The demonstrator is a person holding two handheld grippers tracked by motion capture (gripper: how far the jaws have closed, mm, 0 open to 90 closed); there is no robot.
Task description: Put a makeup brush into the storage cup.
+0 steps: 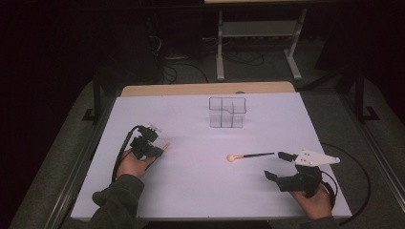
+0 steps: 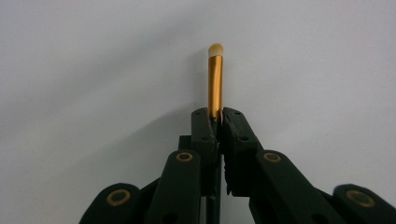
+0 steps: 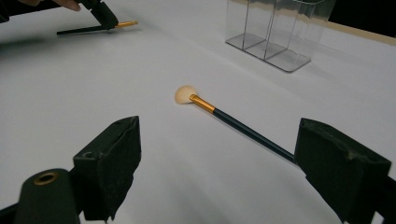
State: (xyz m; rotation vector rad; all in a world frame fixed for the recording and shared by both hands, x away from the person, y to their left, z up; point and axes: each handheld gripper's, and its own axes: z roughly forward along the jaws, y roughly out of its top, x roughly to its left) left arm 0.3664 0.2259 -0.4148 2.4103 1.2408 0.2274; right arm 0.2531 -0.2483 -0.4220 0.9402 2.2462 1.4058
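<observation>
Dark room all round, and under my hands a pale white counter (image 1: 200, 191) with a strip of bare wood along its far edge. At the lower left of the high view my left gripper (image 1: 160, 149) lies low over the counter, my palm turned up beneath it and the green sleeve (image 1: 117, 198) trailing to the bottom edge. Its jaws are clamped tight on a small brush (image 2: 215, 79); in the left gripper view the gold ferrule and pale tip stand straight up out of the closed jaws in the middle of the frame, just off the white surface.

At the lower right my right gripper (image 1: 279, 165) rests level with its jaws spread wide and nothing between them. The tail of a second brush (image 1: 250, 155) reaches almost to its upper jaw. That brush lies flat right of centre, black handle, gold ferrule, fan-shaped pale head pointing left.

So I count two brushes, one held and one lying, and two grippers. One clear organizer (image 1: 227, 112) stands upright in the upper middle of the counter, divided into compartments and well apart from both brushes.

Beyond the counter, at the top of the frame, I see grey floor, loose cables and the legs of a metal frame (image 1: 258, 43).
</observation>
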